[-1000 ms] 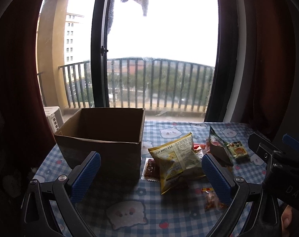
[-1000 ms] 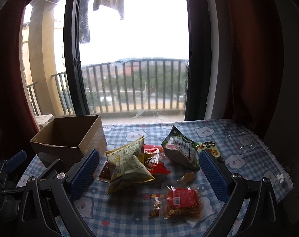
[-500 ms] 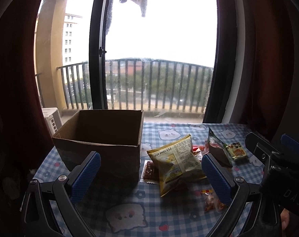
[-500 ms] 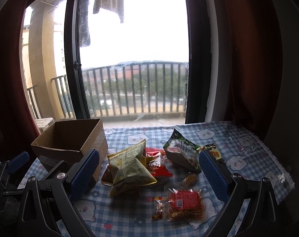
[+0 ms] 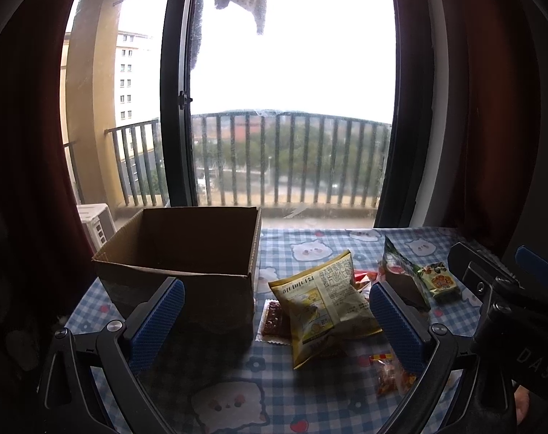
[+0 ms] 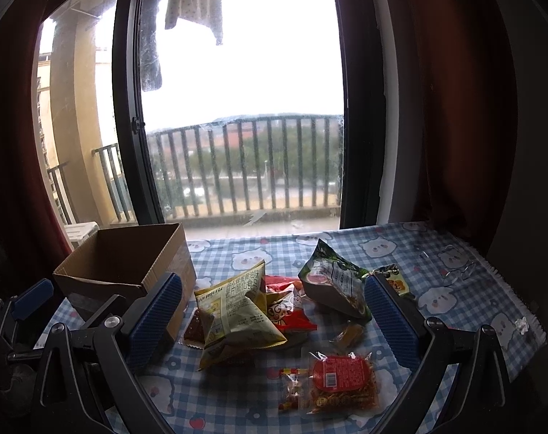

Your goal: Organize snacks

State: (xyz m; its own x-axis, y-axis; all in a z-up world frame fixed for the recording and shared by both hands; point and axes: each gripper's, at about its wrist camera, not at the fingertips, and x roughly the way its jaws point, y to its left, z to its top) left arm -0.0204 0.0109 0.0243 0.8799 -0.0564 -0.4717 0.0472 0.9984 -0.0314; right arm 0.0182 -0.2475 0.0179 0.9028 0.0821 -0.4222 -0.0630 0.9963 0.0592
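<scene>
An open cardboard box [image 5: 187, 253] [image 6: 129, 264] stands at the table's left; its floor is hidden by the walls. Right of it lies a heap of snacks: a yellow chip bag [image 5: 324, 307] [image 6: 237, 311], a green bag [image 6: 335, 282] [image 5: 400, 275], a red packet [image 6: 292, 307], a small brown bar [image 5: 274, 320], and a clear pack with a red label [image 6: 335, 383]. My left gripper [image 5: 274, 314] is open above the near table, holding nothing. My right gripper [image 6: 274, 311] is open too, framing the yellow bag from above, not touching it.
The table wears a blue checked cloth with bear prints [image 6: 455, 275]. A small green-yellow packet [image 5: 438, 282] lies at the right. Behind the table is a tall window with a balcony railing [image 5: 288, 159], and dark red curtains [image 6: 462, 108] on both sides. The right gripper's body [image 5: 509, 289] shows in the left view.
Both cameras have tilted up a little, so the box and snacks sit slightly lower in view. Nothing on the table has moved and both grippers stay open.
</scene>
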